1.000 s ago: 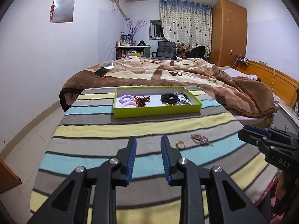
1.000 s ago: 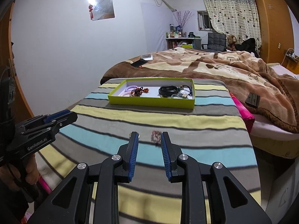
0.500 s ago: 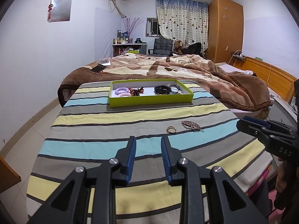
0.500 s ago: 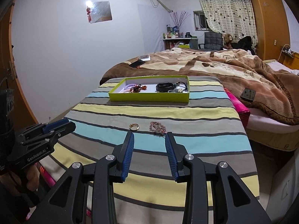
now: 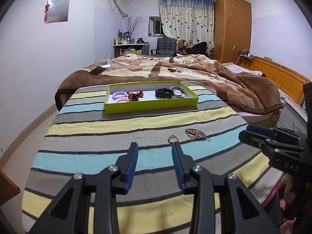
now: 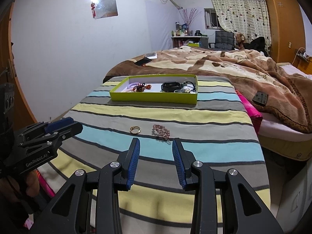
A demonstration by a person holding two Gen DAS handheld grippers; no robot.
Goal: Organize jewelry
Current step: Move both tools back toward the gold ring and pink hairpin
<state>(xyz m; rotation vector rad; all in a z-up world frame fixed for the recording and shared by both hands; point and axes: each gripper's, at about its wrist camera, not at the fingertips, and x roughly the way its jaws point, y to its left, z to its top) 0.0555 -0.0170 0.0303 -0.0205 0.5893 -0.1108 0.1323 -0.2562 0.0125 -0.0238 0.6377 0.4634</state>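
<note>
Both grippers hover over the near edge of the bench (image 5: 81, 124), which is covered in a striped cloth; neither holds anything. Left gripper (image 5: 155, 146): jaws apart, empty, aimed roughly at the gold ring (image 5: 172, 138), which lies just past its right fingertip. Right gripper (image 6: 156, 143): jaws apart, empty, lined up behind the pink beaded hair clip (image 6: 161, 131). The spread of the jaws looks like readiness for a pick, one item per hand.

Ring and clip lie loose on the cloth, close beside each other but not touching, in the middle of the bench toward the near edge. They are well apart from the green tray (image 5: 150, 106) at the far edge. The tray already holds sorted pieces: pale coil hair ties (image 5: 119, 96) and a red-brown beaded piece (image 5: 135, 95) at its left end, a black band (image 5: 163, 92) and dark cords at its right end. Probably grouped by type, so the two loose items look like the leftovers.

Judgement: task is mostly done, two items remain. The ring is small and flat on soft cloth, so a pinch may slip or snag fabric. The clip is longer and easier to grab across its width.
</note>
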